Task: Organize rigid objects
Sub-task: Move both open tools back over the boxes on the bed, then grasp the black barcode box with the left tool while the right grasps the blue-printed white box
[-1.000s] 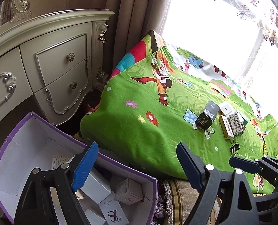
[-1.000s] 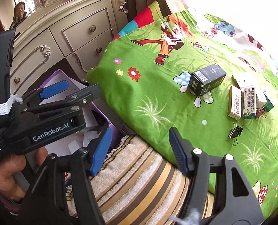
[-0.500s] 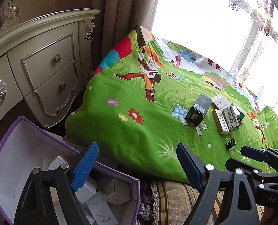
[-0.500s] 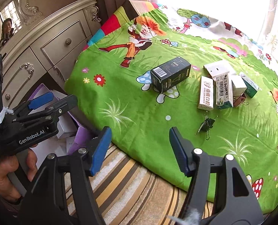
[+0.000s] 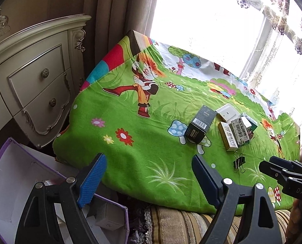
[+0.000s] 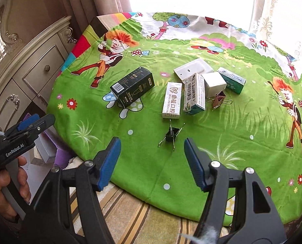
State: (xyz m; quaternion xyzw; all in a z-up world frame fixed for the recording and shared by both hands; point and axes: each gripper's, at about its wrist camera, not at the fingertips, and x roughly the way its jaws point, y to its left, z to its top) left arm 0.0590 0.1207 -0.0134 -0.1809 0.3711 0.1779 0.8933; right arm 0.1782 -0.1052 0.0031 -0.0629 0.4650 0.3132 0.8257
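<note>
Several small boxes lie on the green cartoon blanket [image 6: 222,134]: a black box [image 6: 132,86] [image 5: 200,124], a white dental box [image 6: 171,100] [image 5: 227,135], a barcode box [image 6: 194,93], a white cube box [image 6: 214,82], a flat white box [image 6: 192,69] and a teal box [image 6: 231,80]. A black binder clip [image 6: 171,135] [image 5: 238,162] lies nearest my right gripper [image 6: 152,161], which is open and empty just short of it. A rose-gold clip [image 6: 219,99] lies by the cube box. My left gripper [image 5: 148,181] is open and empty over the blanket's near edge.
A purple-edged open box [image 5: 10,172] holding several small white boxes sits low on the left. A cream dresser with drawers [image 5: 34,93] stands behind it. A striped cushion [image 6: 130,213] lies under the blanket's edge. Curtains and a bright window are behind.
Both grippers have moved right and forward, away from the purple box toward the boxes on the blanket. The right gripper now faces the black binder clip. Both stay open.
</note>
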